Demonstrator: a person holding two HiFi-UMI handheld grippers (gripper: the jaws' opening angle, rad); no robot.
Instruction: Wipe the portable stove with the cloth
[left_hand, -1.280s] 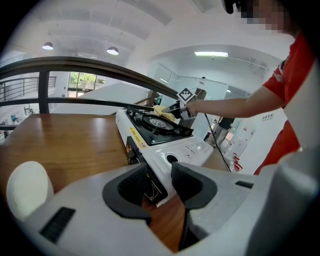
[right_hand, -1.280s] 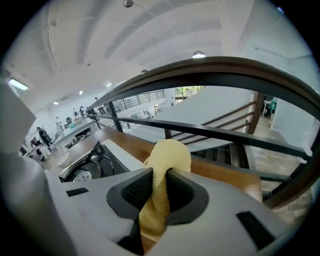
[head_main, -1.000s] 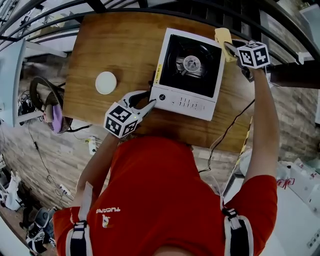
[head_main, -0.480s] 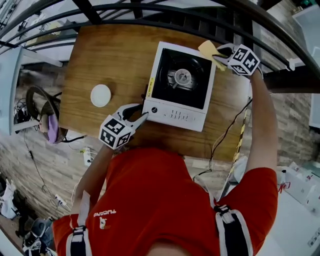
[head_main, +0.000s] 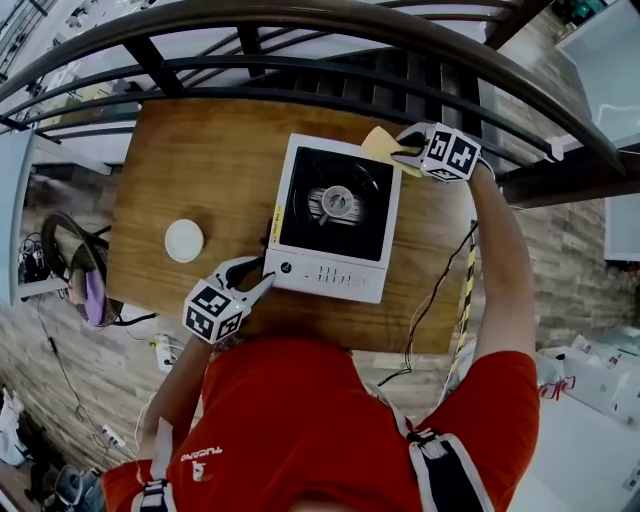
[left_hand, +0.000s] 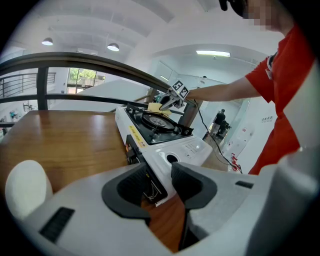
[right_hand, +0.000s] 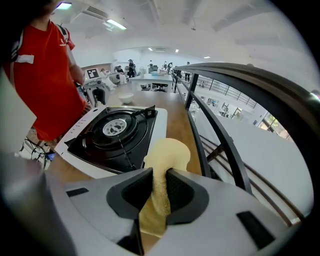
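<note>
Only in the head view do we see whole the one wooden table (head_main: 190, 150) and the one white stove (head_main: 330, 275) on it. In the right gripper view we see the right gripper (right_hand: 160, 187) closed on the one yellow cloth (right_hand: 167, 152), which reaches ahead of its fingers to the stove's far corner. The left gripper (left_hand: 160, 182) stands open, with the stove's near corner just before its fingers. One white disc (head_main: 184, 240) lies left of them.

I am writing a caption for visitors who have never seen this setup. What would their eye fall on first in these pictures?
First comes the white portable stove with its black burner top, in the middle of the wooden table. Next is the yellow cloth, pinched in the right hand-held gripper at the stove's far right corner. The left hand-held gripper, jaws apart, is at its near left corner.
</note>
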